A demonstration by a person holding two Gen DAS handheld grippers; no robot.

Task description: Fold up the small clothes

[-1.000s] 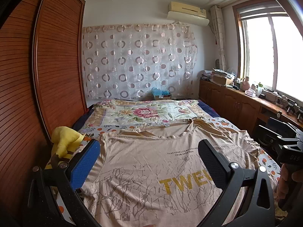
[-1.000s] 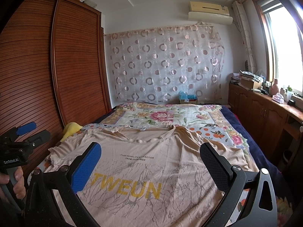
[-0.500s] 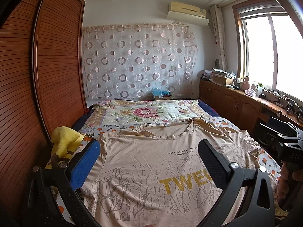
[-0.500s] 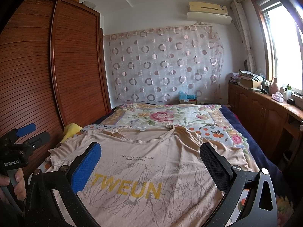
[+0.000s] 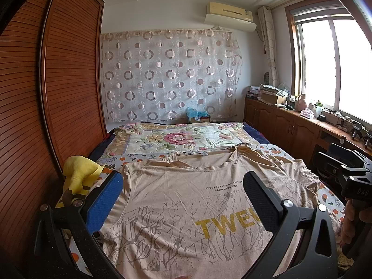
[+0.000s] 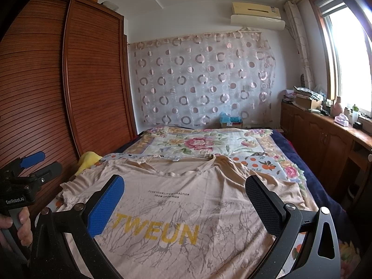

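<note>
A beige T-shirt with yellow letters and grey branch print lies flat, front up, on the bed, collar toward the far wall. My left gripper hovers open above the shirt's left half, nothing between its fingers. My right gripper hovers open above the shirt's middle and right half, also holding nothing. In the left wrist view the right gripper's body shows at the right edge, held by a hand. The right wrist view catches the left gripper at the left edge, in a hand.
The bed carries a floral blanket behind the shirt. A yellow cloth lies at the bed's left edge by a tall wooden wardrobe. Low wooden cabinets with clutter run along the right wall under the window.
</note>
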